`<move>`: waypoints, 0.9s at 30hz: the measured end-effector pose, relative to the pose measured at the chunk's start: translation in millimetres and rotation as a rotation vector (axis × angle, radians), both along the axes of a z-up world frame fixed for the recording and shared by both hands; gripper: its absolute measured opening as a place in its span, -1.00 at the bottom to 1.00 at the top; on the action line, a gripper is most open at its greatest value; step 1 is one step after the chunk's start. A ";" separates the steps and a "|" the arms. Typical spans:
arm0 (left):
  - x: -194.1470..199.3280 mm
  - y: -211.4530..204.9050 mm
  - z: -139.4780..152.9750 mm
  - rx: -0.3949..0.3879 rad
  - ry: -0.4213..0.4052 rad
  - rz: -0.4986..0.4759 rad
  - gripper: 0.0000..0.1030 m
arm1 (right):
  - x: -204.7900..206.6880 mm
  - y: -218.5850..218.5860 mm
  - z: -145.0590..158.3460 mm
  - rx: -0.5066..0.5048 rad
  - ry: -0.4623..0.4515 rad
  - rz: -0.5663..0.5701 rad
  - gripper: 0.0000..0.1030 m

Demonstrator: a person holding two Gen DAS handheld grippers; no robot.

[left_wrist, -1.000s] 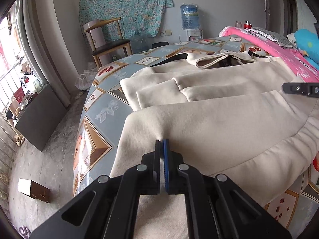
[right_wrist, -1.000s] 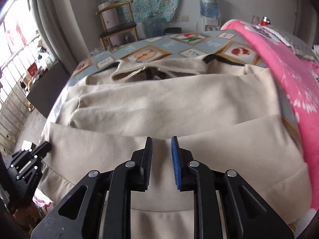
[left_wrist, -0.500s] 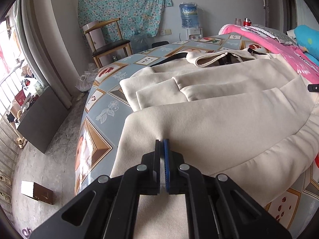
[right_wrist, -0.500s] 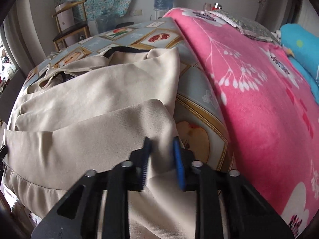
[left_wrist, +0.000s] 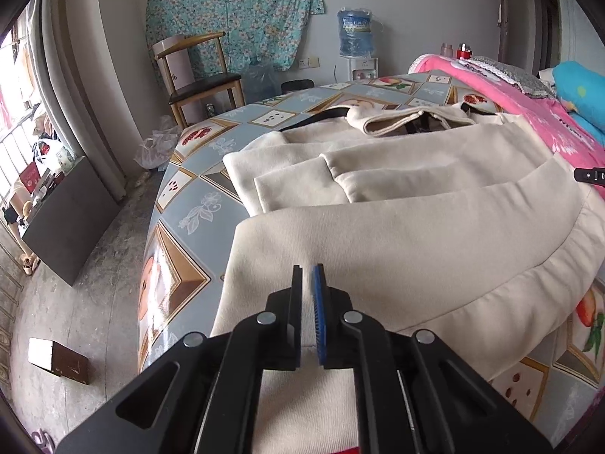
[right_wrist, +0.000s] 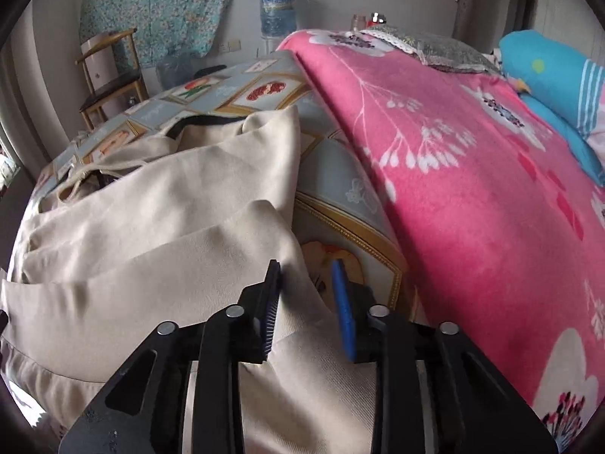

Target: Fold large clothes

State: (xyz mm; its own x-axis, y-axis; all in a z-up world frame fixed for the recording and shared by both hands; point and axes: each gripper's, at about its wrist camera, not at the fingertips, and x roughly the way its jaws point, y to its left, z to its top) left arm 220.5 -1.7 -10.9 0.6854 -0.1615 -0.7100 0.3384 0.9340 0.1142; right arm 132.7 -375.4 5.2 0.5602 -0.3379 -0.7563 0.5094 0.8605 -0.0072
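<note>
A large beige coat [left_wrist: 378, 227] lies folded in layers on the patterned table [left_wrist: 196, 204]. My left gripper [left_wrist: 307, 268] is at the coat's near hem towards the left. Its jaws are just opening, a narrow gap shows, and cloth lies under and between the fingers without being pinched. My right gripper [right_wrist: 306, 265] is over the coat's [right_wrist: 170, 227] near right corner. Its jaws are opening and stand apart, with a raised fold of the coat's edge between the pads, not pressed. The right gripper's tip [left_wrist: 590, 174] shows at the right edge of the left wrist view.
A pink flowered blanket [right_wrist: 472, 170] lies right beside the coat, with a blue pillow [right_wrist: 548, 75] behind it. The table's [right_wrist: 340, 174] edge drops off on the left to the floor, where a small box [left_wrist: 56, 359] lies. A wooden chair [left_wrist: 200, 75] and a water dispenser [left_wrist: 353, 32] stand by the far wall.
My right gripper slid right along the hem to the coat's right corner by the pink blanket, narrowed, then spread its jaws. My left gripper stayed put and its jaws parted slightly.
</note>
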 end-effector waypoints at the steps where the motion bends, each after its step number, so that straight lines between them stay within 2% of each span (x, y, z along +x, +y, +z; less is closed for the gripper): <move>1: -4.4 1.2 6.7 -0.010 -0.009 -0.005 -0.75 | -6.6 2.0 8.8 0.006 -0.020 0.004 -0.25; 4: -19.9 0.2 26.9 -0.075 -0.002 -0.051 -0.54 | -27.2 18.5 33.1 0.046 -0.078 0.053 -0.12; 6: -31.0 -8.3 34.7 -0.125 0.025 -0.105 -0.33 | -35.4 43.5 40.4 0.087 -0.099 0.149 -0.02; 8: -40.5 -25.1 34.7 -0.162 0.071 -0.174 -0.05 | -37.3 75.5 37.1 0.116 -0.087 0.260 0.05; 10: -48.8 -49.8 26.2 -0.151 0.121 -0.245 0.19 | -34.4 108.0 25.1 0.145 -0.058 0.371 0.06; 12: -57.9 -74.4 14.8 -0.104 0.132 -0.294 0.24 | -28.9 134.1 8.0 0.137 -0.004 0.427 0.06; 14: -57.8 -89.7 0.4 -0.073 0.174 -0.287 0.25 | -22.9 148.7 -10.0 0.141 0.039 0.455 0.06; 16: -53.4 -95.0 -14.5 -0.050 0.204 -0.244 0.32 | -17.5 157.5 -28.5 0.038 0.103 0.425 0.06; 18: -50.0 -94.1 -25.3 -0.062 0.237 -0.215 0.37 | -14.0 160.4 -44.4 -0.005 0.131 0.433 0.13; 22: -58.6 -102.0 -28.7 0.000 0.193 -0.200 0.38 | -19.2 156.9 -37.0 0.007 0.143 0.410 0.13; 27: -55.6 -96.9 -27.4 -0.022 0.215 -0.182 0.39 | -33.4 144.4 -19.7 -0.030 0.087 0.363 0.43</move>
